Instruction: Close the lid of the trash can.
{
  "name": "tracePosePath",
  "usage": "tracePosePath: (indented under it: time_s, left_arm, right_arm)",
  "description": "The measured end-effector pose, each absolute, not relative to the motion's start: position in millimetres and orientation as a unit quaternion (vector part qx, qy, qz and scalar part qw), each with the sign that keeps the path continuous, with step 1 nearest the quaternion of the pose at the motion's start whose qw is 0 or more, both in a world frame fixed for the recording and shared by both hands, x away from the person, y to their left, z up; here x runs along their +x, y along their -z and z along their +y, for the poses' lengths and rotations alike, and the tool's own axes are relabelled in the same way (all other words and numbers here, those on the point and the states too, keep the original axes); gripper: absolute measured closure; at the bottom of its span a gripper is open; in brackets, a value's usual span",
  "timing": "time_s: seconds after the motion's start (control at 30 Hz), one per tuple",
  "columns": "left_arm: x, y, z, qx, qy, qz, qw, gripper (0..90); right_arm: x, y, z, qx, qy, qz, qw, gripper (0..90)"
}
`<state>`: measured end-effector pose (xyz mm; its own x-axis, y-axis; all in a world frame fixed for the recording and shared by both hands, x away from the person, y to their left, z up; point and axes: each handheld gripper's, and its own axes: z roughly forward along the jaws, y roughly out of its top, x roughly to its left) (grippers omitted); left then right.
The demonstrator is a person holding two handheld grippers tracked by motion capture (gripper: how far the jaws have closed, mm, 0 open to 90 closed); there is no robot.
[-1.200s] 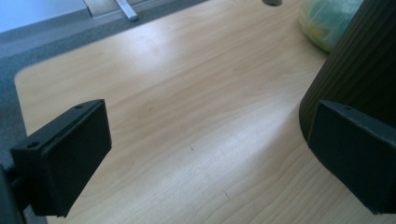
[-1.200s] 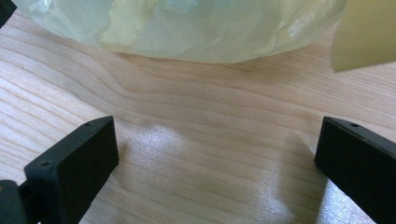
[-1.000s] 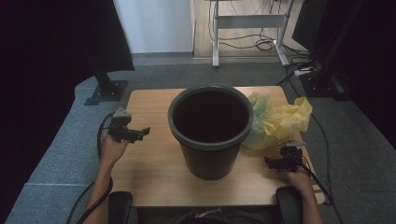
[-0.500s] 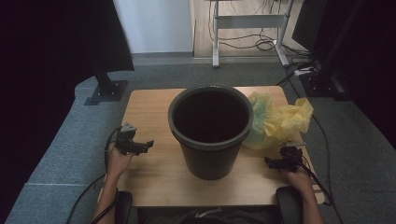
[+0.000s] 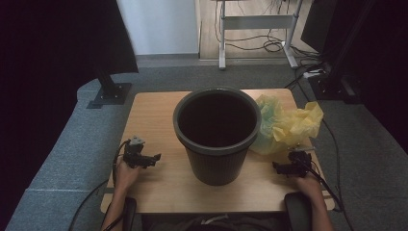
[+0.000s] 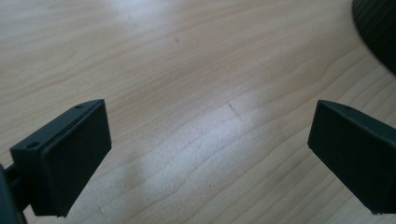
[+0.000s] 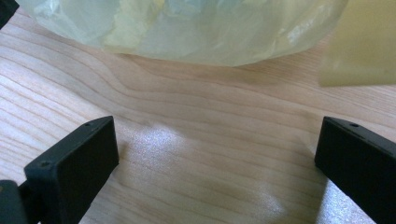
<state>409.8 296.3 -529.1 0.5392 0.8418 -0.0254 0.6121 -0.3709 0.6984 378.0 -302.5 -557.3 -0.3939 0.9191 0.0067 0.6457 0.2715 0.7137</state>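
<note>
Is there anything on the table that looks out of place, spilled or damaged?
Nothing stands out. The dark bin stands upright mid-table, the crumpled yellow plastic bag lies beside it, and nothing is spilled on the table. The left gripper and right gripper are open and hold nothing.

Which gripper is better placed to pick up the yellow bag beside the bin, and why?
Probably the right gripper: its jaws stand open, with the yellow bag just ahead. The left gripper is across the bin.

Bin [image 5: 216,137] mid table [image 5: 159,103], bag [image 5: 284,125] right, touching it
</note>
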Motion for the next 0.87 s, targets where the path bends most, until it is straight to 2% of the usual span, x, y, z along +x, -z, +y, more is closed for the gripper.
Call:
tracePosePath:
  time_s: [0.33,0.47,0.87]
  left_arm:
    - [410,543,290,0.834,-0.170,0.435,0.293,0.0]
    - [412,546,293,0.829,-0.154,0.442,0.307,0.0]
    - [412,546,293,0.827,-0.156,0.444,0.306,0.0]
  right_arm:
    - [378,557,-302,0.509,-0.325,0.769,0.210,0.0]
    - [378,557,-302,0.510,-0.324,0.768,0.210,0.0]
    - [377,557,-302,0.510,-0.324,0.768,0.211,0.0]
